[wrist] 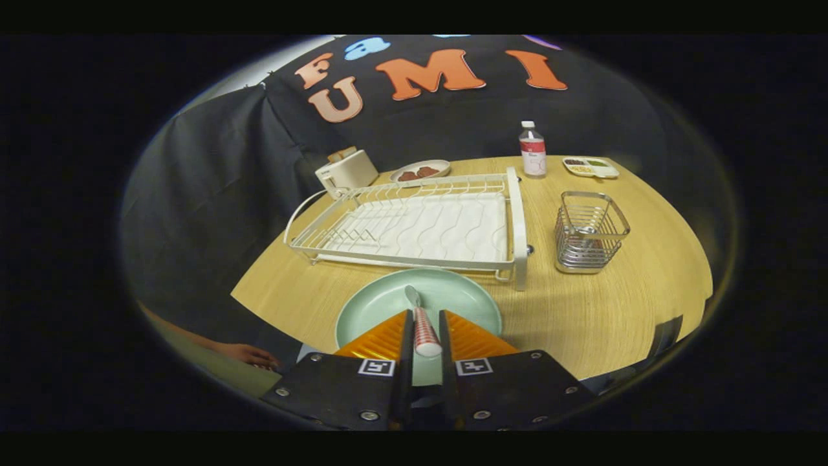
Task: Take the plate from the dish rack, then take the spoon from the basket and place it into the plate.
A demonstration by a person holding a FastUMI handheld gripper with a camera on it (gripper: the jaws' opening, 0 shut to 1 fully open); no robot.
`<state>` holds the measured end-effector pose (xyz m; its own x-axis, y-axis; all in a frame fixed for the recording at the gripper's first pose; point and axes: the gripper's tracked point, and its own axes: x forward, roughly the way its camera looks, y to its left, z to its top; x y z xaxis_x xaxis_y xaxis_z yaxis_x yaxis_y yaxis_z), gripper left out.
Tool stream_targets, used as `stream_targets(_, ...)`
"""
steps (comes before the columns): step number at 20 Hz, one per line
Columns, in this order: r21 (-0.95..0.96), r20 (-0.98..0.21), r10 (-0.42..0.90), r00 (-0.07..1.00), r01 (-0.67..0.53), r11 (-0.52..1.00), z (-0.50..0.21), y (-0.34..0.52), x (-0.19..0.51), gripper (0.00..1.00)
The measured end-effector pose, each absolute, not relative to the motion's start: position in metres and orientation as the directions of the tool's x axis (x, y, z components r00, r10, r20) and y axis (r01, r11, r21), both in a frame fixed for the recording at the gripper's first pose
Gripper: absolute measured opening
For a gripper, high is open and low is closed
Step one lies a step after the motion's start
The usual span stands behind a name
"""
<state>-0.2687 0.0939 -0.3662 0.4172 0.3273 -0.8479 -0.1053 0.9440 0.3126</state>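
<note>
A pale green plate (381, 305) lies on the wooden table just ahead of my fingers, in front of the white dish rack (517, 220). A spoon (424, 330) with a red-and-white patterned handle sits between my fingers, its metal bowl pointing forward and down over the plate's middle. My gripper (425, 313) is shut on the spoon's handle, both fingers pressing on its sides. The wire basket (590, 233) stands to the right of the rack, beyond the plate.
The dish rack holds no dishes. Behind it stand a white toaster (346, 171), a small plate with food (420, 171), a bottle (532, 150) and a divided tray (590, 167). A person's hand (249, 354) rests at the table's near left corner.
</note>
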Motion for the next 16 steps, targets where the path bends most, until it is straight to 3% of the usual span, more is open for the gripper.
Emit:
stream_targets(8, 0.269, -0.854, 0.282, 0.438, -0.093, 0.959, -0.362, 0.08, -0.251, 0.35)
stream_targets(11, 0.245, -0.828, 0.259, 0.498, -0.095, 0.965, -0.341, 0.072, -0.228, 0.4)
stream_targets(16, 0.199, -0.737, 0.218, 0.64, -0.103, 0.975, -0.281, 0.059, -0.175, 0.56)
